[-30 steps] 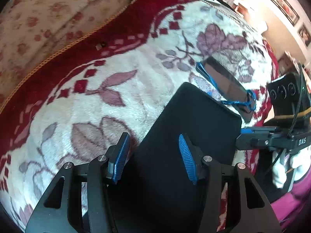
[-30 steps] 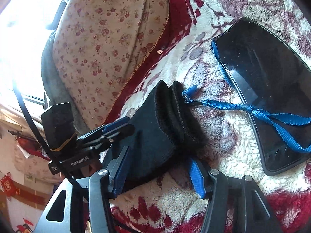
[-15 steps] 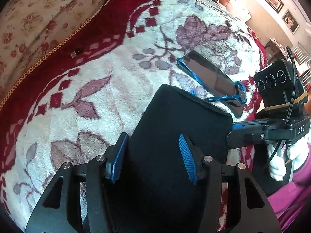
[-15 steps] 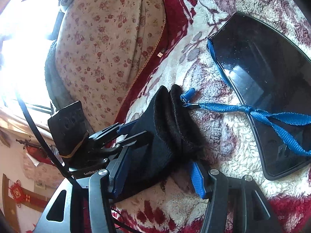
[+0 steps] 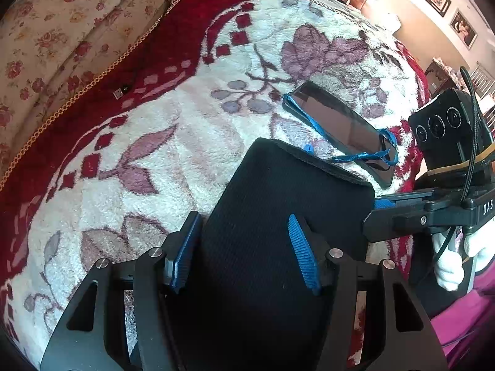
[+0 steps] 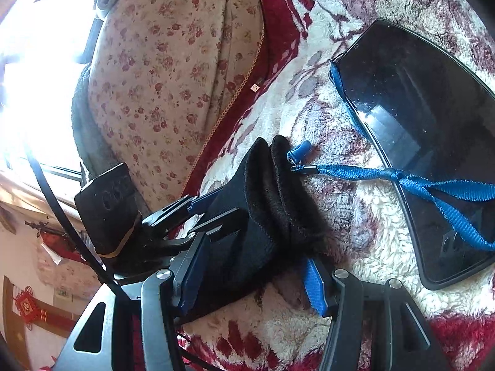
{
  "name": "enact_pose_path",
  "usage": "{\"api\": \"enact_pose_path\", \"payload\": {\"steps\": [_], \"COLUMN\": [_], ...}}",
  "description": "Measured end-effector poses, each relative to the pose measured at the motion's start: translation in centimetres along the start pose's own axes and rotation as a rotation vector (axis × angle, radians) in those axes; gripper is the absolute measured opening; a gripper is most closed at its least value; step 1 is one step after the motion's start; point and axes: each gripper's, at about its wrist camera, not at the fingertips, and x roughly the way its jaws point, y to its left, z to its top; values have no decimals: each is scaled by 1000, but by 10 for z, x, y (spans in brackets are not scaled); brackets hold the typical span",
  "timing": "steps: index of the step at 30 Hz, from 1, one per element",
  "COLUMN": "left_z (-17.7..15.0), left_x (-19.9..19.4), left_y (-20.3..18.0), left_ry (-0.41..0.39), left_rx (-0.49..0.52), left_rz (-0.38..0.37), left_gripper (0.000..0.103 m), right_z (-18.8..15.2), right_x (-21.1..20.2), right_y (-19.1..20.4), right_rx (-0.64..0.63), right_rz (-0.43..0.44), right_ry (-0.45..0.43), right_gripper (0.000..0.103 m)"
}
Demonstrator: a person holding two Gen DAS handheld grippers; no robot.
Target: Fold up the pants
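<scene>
The black pants (image 5: pixel 278 216) lie folded into a thick pad on the fleecy red-and-white blanket (image 5: pixel 148 167). My left gripper (image 5: pixel 244 247) hangs over their near end. Its jaws are opening and the blue pads stand apart, one at the pants' left edge and one above the cloth, neither pressing. In the right wrist view the stacked folded layers (image 6: pixel 272 204) sit between the pads of my right gripper (image 6: pixel 250 278), which is shut on that edge. The right gripper (image 5: pixel 377 213) also shows at the pants' right side, held by a white-gloved hand (image 5: pixel 448 266).
A black phone (image 5: pixel 340 126) with a blue lanyard (image 6: pixel 402 176) lies on the blanket just beyond the pants, its clip touching their far edge. A floral cushion (image 5: pixel 62 31) borders the blanket on the left. A small USB plug (image 5: pixel 121 92) lies on the red border.
My left gripper's pads have spread a little wider over the pants, and its view has rolled slightly. The right gripper and the pants have stayed where they were.
</scene>
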Motion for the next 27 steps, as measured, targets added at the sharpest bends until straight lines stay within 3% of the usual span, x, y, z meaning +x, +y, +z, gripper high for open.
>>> {"api": "enact_pose_path", "payload": {"steps": [3,5,7,9,11,15,27], "left_z": [0,0,1,1,-1,-2,-5], "left_x": [0,0,0,0,0,-5,-56], "left_y": [-3,-7,-12,-15,-16,-9,-7], "left_ry": [1,3,-3,-15,-32,-57,-185], "left_rx": [24,54,92,111,123,77,46], "left_rz": [9,22,45,57,67,31,23], "left_gripper": [57,50,31,23,17,14,13], "right_z": [0,0,1,2,2,3,4], "right_x": [0,0,2,3,9,9,1], "right_y": [1,2,0,0,-1,2,37], "right_rx": [-14,-17,-24,-23,-18,-34,-112], "right_rz": [0,1,3,27,75,92,181], "right_ry": [-3,-9,-12,-9,5,-2,-26], "right_gripper": [55,51,43,30,25,16,13]}}
